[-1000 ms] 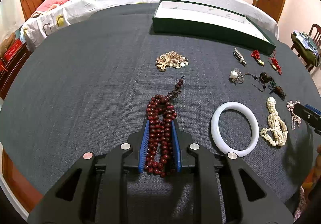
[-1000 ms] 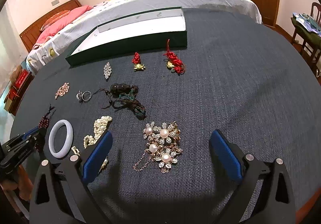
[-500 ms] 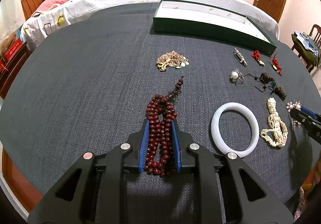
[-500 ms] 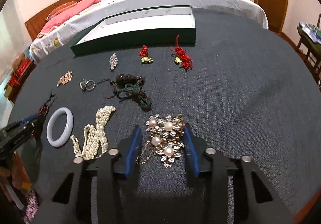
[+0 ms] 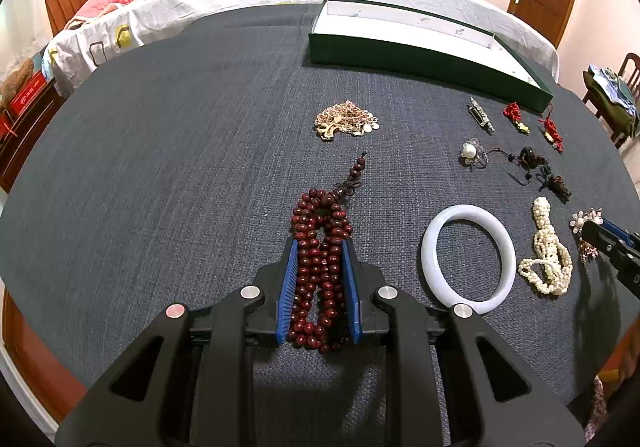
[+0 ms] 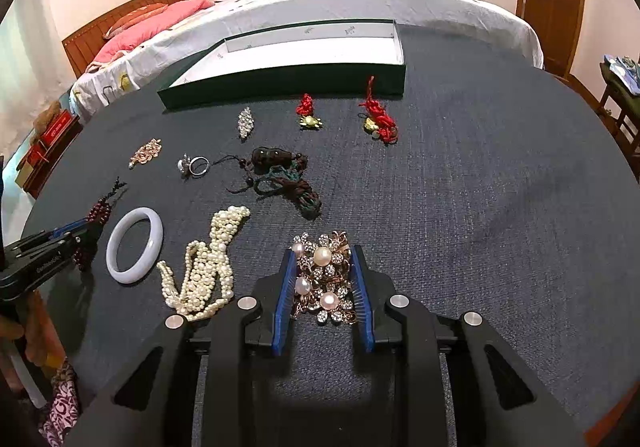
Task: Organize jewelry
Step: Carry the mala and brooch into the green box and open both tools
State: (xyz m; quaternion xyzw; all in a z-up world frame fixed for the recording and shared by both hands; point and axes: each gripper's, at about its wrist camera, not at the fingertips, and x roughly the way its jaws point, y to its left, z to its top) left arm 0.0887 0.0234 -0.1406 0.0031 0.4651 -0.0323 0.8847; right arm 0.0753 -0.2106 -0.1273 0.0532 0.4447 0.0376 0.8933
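My right tongs [image 6: 323, 279] closed around the pearl brooch [image 6: 322, 277] on the table [image 6: 480, 207], its near edge perhaps lifted, hard to tell, my left tongs [image 5: 319, 279] low, clamping the red bead strand [image 5: 320, 267], lower loops shadowed.

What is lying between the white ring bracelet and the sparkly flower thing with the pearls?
A heap of small cream pearl strands lies between the white bangle and the gold flower brooch with pearls. The right wrist view shows it best.

My dark red bead strand [image 5: 320, 271] lies bunched on the cloth — tassel pointing away. My pearl-and-rhinestone flower piece [image 6: 324, 279] sits flat, glittering.
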